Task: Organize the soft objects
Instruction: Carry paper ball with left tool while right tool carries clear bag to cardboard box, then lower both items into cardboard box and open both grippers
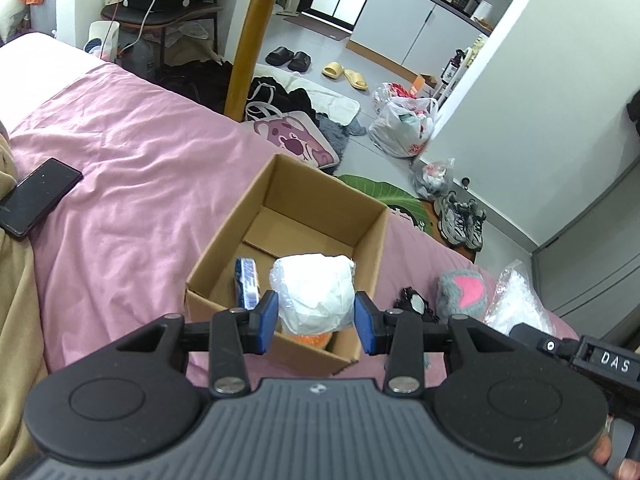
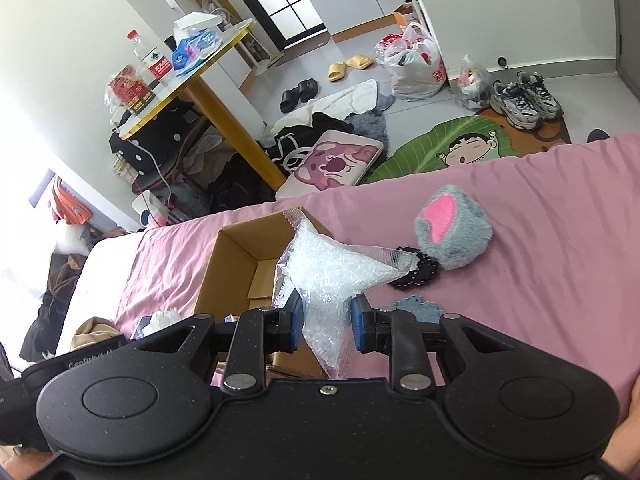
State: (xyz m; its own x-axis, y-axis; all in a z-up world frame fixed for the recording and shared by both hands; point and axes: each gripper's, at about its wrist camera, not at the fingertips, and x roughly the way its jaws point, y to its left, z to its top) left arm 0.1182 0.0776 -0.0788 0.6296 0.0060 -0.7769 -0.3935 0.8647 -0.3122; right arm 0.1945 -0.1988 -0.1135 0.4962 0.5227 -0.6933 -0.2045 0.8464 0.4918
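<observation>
An open cardboard box (image 1: 316, 184) sits on the pink bed sheet (image 1: 132, 168). My left gripper (image 1: 316, 318) hangs over the box's near end, shut on a white plastic-wrapped bundle (image 1: 314, 292). Inside the box lie a blue packet (image 1: 248, 284) and something orange (image 1: 312, 338) under the bundle. My right gripper (image 2: 327, 326) is shut on a clear bag of white pellets (image 2: 328, 276), held just right of the box (image 2: 240, 260). A grey plush with a pink heart (image 2: 454, 232) and a black lace piece (image 2: 416, 274) lie on the sheet beyond it.
A blue-grey knitted piece (image 2: 416, 306) lies by the right fingers. A black phone (image 1: 36, 196) rests on the sheet at the left. Past the bed edge are a gold table leg (image 1: 248, 48), a pink cushion (image 1: 296, 136), bags, slippers and sneakers (image 1: 460, 216) on the floor.
</observation>
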